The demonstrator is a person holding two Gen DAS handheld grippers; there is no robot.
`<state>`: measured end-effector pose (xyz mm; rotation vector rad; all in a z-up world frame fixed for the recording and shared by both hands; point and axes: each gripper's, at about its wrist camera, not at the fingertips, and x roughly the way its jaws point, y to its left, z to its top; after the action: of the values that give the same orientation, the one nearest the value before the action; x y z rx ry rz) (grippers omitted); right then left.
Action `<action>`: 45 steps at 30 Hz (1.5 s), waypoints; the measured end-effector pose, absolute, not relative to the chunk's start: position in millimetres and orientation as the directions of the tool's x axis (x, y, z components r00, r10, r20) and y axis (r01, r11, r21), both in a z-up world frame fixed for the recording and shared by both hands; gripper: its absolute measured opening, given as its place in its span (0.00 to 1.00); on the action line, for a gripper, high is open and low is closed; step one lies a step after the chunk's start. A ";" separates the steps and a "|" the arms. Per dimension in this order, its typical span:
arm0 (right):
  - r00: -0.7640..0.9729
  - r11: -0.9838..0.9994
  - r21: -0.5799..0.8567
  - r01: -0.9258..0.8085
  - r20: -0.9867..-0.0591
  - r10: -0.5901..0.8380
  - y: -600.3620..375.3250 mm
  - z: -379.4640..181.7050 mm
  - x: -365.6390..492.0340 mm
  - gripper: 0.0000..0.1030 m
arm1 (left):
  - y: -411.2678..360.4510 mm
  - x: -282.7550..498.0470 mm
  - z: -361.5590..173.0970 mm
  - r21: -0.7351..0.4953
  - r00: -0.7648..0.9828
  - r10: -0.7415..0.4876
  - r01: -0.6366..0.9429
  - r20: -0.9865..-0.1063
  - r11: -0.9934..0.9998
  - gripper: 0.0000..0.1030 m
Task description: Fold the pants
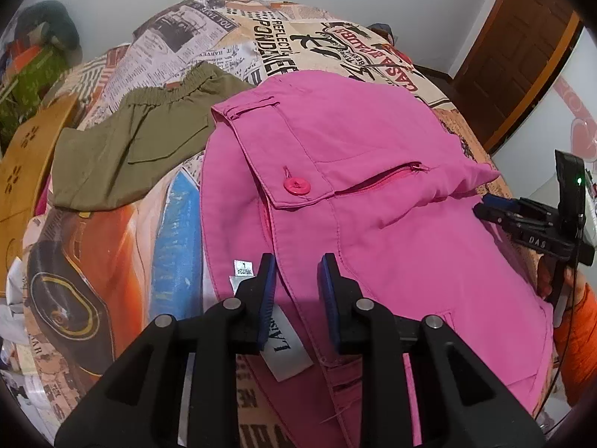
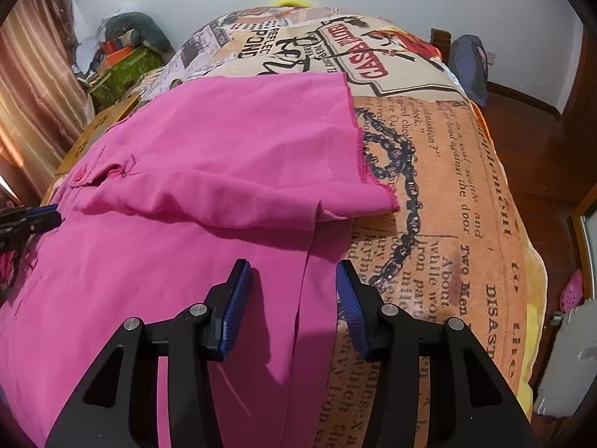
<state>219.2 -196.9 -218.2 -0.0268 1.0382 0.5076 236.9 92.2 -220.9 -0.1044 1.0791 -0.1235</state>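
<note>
Left wrist view had my left claw [image 1: 297, 265] hanging with its blue pads spread, nothing between them, just above the waistband end of the pink pants [image 1: 373, 194]. A white label [image 1: 285, 351] showed at the waistband directly under the claw, and a pink button [image 1: 296, 186] sat on a flap farther along the fabric. The pants lay across a bed covered by a newspaper-print bedspread [image 1: 238, 37]. To the left of them, partly tucked under their edge, I saw an olive green garment [image 1: 123, 149] with an elastic waist. At the right edge of that view, my right claw [image 1: 485, 207] showed side-on near the pink cloth.

Right wrist view showed my right claw [image 2: 294, 280] also spread wide and gripping nothing, poised over the edge of the pants [image 2: 186, 205] where the cloth met the bedspread [image 2: 447, 205]. One pant leg was folded over, its stitched hem [image 2: 358, 142] lying on top. The tip of my left claw [image 2: 44, 216] poked in from the left, beside the pants, and I could not tell its spread from there
</note>
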 end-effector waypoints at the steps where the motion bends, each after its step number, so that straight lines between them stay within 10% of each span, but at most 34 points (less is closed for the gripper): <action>1: 0.400 0.884 0.216 -0.414 -0.830 0.390 -196.8 -219.0 219.2 0.42 | 92.1 238.4 -220.7 -0.149 0.464 -0.155 0.049 -0.872 0.988 0.23; 7: 0.383 0.874 0.233 -0.427 -0.828 0.408 -190.0 -221.0 227.1 0.07 | 73.3 244.9 -224.5 -0.052 0.488 -0.082 0.075 -0.869 0.996 0.10; 25: 0.386 0.893 0.214 -0.397 -0.843 0.373 -203.9 -216.6 196.8 0.04 | 75.4 234.8 -225.5 0.044 0.513 -0.007 0.087 -0.858 0.995 0.05; 33: 0.410 0.901 0.212 -0.377 -0.834 0.368 -203.6 -199.9 196.4 0.08 | 91.0 233.5 -214.7 -0.031 0.510 -0.049 0.044 -0.859 0.999 0.23; 45: 0.556 0.920 0.146 -0.364 -0.758 0.340 -203.7 -165.0 248.6 0.42 | 117.8 283.4 -194.8 -0.061 0.551 -0.040 -0.020 -0.834 0.998 0.39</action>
<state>248.6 -203.7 -165.0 -0.0292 0.8885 0.4158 283.4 117.8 -194.8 -0.0655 0.9875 -0.0119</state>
